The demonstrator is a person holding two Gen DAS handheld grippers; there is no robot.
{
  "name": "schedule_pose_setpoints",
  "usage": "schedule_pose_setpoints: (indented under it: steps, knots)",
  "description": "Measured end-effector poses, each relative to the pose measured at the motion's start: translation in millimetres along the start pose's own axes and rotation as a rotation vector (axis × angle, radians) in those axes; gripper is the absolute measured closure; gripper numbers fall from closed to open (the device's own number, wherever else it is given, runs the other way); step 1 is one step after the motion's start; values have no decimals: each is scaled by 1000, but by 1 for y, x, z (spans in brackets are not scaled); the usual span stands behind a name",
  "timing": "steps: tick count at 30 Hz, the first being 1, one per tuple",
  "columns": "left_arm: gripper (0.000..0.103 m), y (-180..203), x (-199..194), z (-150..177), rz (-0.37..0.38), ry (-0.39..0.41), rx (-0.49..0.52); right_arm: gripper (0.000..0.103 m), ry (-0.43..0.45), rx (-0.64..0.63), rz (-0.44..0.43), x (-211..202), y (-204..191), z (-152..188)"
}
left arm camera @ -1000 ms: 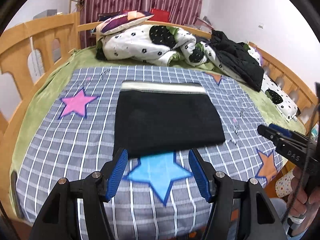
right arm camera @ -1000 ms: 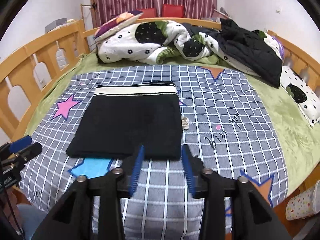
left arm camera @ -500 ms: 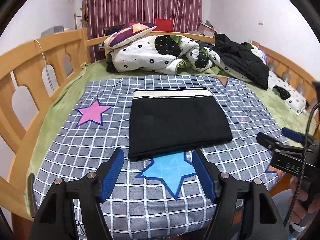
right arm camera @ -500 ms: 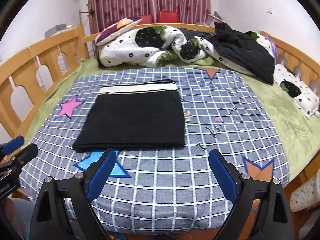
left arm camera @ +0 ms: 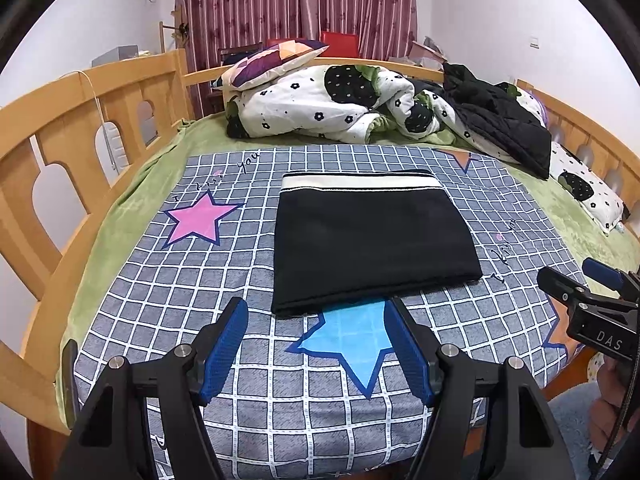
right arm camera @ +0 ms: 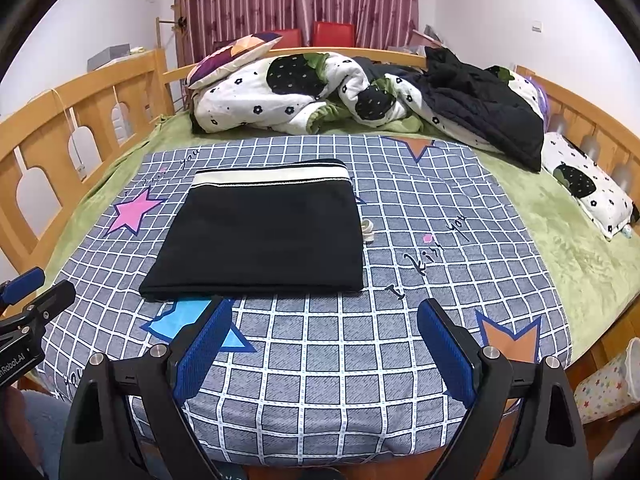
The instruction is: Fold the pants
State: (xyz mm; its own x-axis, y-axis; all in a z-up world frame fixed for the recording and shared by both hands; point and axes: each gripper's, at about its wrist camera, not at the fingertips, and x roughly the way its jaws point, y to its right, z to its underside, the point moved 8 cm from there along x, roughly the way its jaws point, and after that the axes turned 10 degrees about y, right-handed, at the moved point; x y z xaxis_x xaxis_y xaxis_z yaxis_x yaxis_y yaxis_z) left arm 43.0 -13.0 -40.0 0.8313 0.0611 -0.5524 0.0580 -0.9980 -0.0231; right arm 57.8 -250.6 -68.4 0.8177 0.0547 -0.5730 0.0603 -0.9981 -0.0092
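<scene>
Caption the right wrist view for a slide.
Open right gripper hangs before folded black pants lying flat on the checked blanket.

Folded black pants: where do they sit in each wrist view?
Left wrist: folded black pants centre, just beyond the open left gripper.
Right wrist: pants left of centre, ahead and left of the open right gripper.
Shared landmark: pink star left of the pants.

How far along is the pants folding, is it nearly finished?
It looks finished. The black pants lie as a flat, neat rectangle on the checked blanket, pale waistband on the far side. Nothing is in hand: the left gripper and right gripper both stand open and empty, just short of the fold's near edge. Little seems left.
</scene>
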Motion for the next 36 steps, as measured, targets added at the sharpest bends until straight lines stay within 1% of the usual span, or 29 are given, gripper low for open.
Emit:
schedule_pose_setpoints:
  steps: [17,24,28,31,36]
  knots:
    - [35,-1,0,0,-4,1,5,10,4,-29,13,-1,-4,1]
    - [35,-9,1,2,-15,5,15,10,1,-21,12,-1,0,1]
    - [35,-16,0,1,-9,9,-8,10,6,-16,7,-1,3,0]
    - [35,-19,0,2,-15,4,-7,10,5,-10,3,-1,4,0]
    - [35,-20,-1,2,-22,7,-2,10,7,-28,8,-3,1,1]
